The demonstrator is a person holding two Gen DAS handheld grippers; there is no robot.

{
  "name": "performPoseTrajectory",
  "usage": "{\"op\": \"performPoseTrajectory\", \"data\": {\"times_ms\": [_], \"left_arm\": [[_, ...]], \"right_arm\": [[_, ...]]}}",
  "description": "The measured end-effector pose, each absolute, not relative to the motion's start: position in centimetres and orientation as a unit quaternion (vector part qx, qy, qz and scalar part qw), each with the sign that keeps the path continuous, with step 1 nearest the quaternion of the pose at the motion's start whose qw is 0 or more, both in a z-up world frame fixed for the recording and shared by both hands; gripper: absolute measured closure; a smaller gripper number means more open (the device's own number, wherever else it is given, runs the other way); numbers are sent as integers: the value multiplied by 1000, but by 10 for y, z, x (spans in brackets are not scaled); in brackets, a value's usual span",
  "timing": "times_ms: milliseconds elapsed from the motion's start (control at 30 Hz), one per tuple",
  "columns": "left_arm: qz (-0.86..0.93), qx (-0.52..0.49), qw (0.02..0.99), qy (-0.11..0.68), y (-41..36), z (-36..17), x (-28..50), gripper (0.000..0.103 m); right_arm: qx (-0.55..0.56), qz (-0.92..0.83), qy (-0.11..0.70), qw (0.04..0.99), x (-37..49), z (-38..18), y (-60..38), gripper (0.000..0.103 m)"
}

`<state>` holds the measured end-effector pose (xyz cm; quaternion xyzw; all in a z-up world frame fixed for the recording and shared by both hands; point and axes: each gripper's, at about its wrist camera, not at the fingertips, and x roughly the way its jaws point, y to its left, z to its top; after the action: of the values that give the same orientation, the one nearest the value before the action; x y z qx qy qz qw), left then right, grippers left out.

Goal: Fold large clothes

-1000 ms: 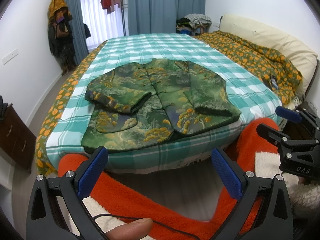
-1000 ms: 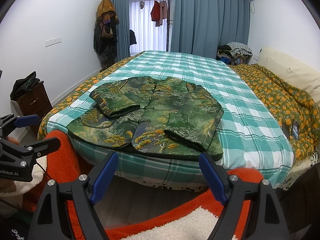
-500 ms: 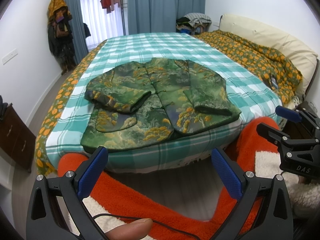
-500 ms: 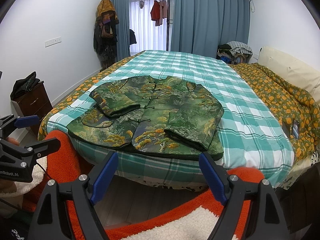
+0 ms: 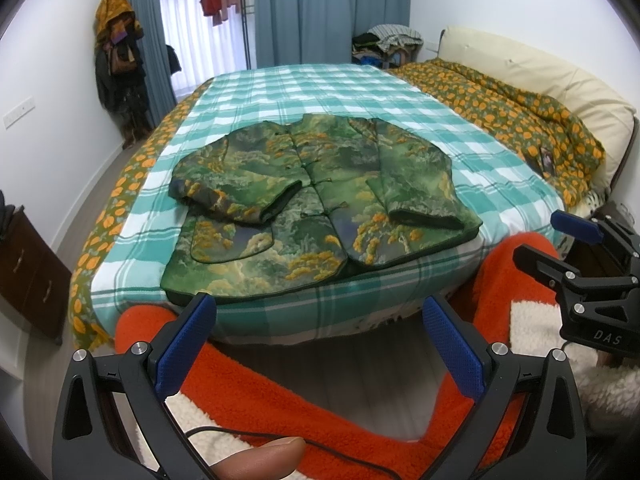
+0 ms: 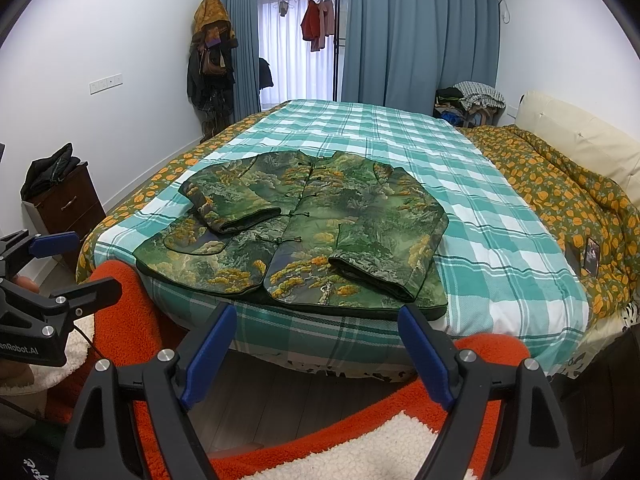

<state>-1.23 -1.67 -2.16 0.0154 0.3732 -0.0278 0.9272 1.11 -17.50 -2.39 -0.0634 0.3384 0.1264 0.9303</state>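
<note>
A green jacket point(image 5: 316, 204) with a yellow-orange landscape print lies flat, front up, on the near end of the bed; it also shows in the right wrist view point(image 6: 304, 232). Both sleeves are folded in over its front. My left gripper point(image 5: 320, 344) is open and empty, held off the foot of the bed, short of the jacket hem. My right gripper point(image 6: 314, 344) is open and empty, likewise short of the hem. Each gripper shows at the edge of the other's view, the right point(image 5: 592, 264) and the left point(image 6: 44, 280).
The bed has a teal checked sheet point(image 6: 400, 136) and an orange-flowered quilt point(image 6: 560, 192) bunched along its right side. A dark wooden cabinet point(image 6: 68, 204) stands at the left wall. Orange fleece point(image 5: 320, 400) lies under the grippers. Coats hang by the curtains point(image 6: 210, 60).
Almost nothing. Both grippers stay open in the same place, and the jacket lies as before.
</note>
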Motion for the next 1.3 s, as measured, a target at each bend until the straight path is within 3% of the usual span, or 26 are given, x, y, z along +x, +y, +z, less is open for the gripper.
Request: {"op": "performPoseTrajectory", "data": {"times_ms": [1300], "left_arm": [[15,11,917,398,-2,-20,-7,0]], "right_arm": [[-36,104,350,930,17,-18,-189,18]]}}
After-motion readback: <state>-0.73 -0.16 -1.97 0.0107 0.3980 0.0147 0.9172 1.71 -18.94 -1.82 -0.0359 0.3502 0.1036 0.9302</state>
